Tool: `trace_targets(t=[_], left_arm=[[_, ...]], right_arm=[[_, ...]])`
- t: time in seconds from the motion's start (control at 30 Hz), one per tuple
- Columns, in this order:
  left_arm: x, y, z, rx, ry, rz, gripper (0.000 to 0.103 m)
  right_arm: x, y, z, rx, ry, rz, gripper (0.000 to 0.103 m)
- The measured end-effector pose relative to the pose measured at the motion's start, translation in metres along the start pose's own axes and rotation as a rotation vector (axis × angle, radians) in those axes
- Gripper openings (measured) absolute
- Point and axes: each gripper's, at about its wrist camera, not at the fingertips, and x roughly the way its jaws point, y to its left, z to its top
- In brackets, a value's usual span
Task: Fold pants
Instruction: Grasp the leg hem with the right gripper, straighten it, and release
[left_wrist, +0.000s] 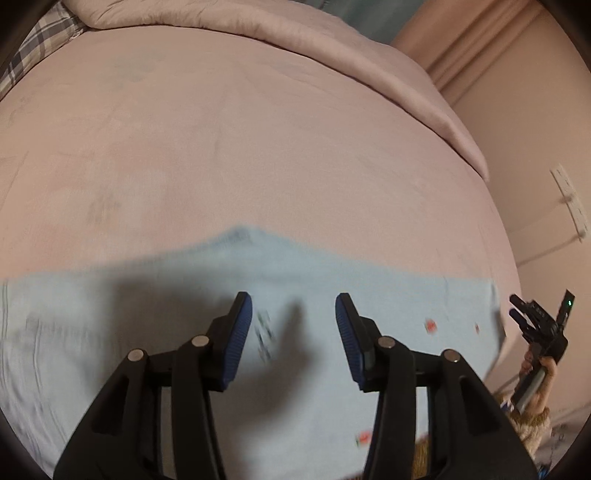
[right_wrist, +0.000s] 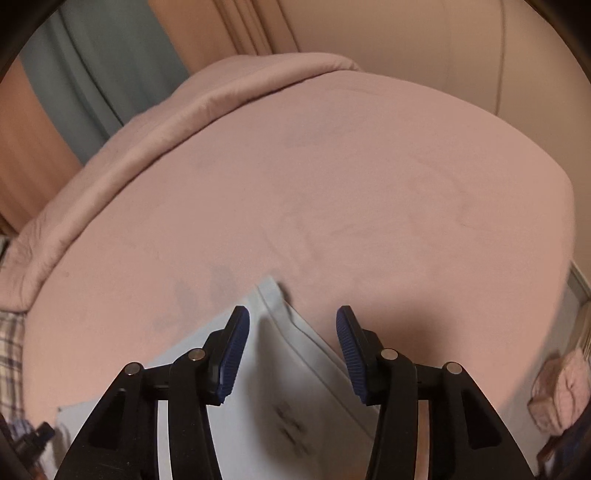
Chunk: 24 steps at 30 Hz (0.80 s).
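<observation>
Light blue pants (left_wrist: 192, 295) with small red prints lie flat on the pink bed (left_wrist: 221, 147), across the near edge. My left gripper (left_wrist: 293, 314) is open and empty, hovering above the pants. My right gripper (right_wrist: 292, 325) is open and empty above one end of the pants (right_wrist: 280, 347), where a hem edge shows. The right gripper also shows in the left wrist view (left_wrist: 535, 317), off the pants' right end beside the bed. The image is blurred by motion.
A pink duvet (left_wrist: 295, 37) is rolled back along the far side of the bed. A plaid pillow (left_wrist: 40, 40) lies at the far left. A wall with an outlet (left_wrist: 569, 199) stands to the right. A pink bundle (right_wrist: 561, 391) sits off the bed's right side.
</observation>
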Motion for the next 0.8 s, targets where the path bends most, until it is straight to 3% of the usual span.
trace_targets(t=[0.27,0.33,0.37,0.47,0.63,0.8], left_arm=[[-0.002,-0.017,-0.058,0.050,0.100,-0.066,0.047],[0.001,-0.023,-0.067,0.070,0.120,-0.076,0.047],[0.004,-0.024,-0.069,0.074,0.130,-0.076,0.047],[0.016,-0.025,-0.076,0.080,0.173,-0.070,0.046],[0.024,-0.020,-0.081,0.075,0.166,-0.051,0.046],[0.024,-0.019,-0.078,0.064,0.174,-0.066,0.046]], right_arm=[[-0.003,-0.028,-0.040,0.031,0.061,-0.027,0.048],[0.005,-0.025,-0.040,0.034,0.055,-0.048,0.031],[0.006,-0.025,-0.040,0.034,0.051,-0.045,0.017],[-0.005,-0.028,-0.042,0.029,0.010,-0.045,0.006],[-0.023,-0.033,-0.045,0.043,-0.054,-0.063,0.005],[0.004,-0.043,-0.056,0.057,0.004,-0.113,0.004]])
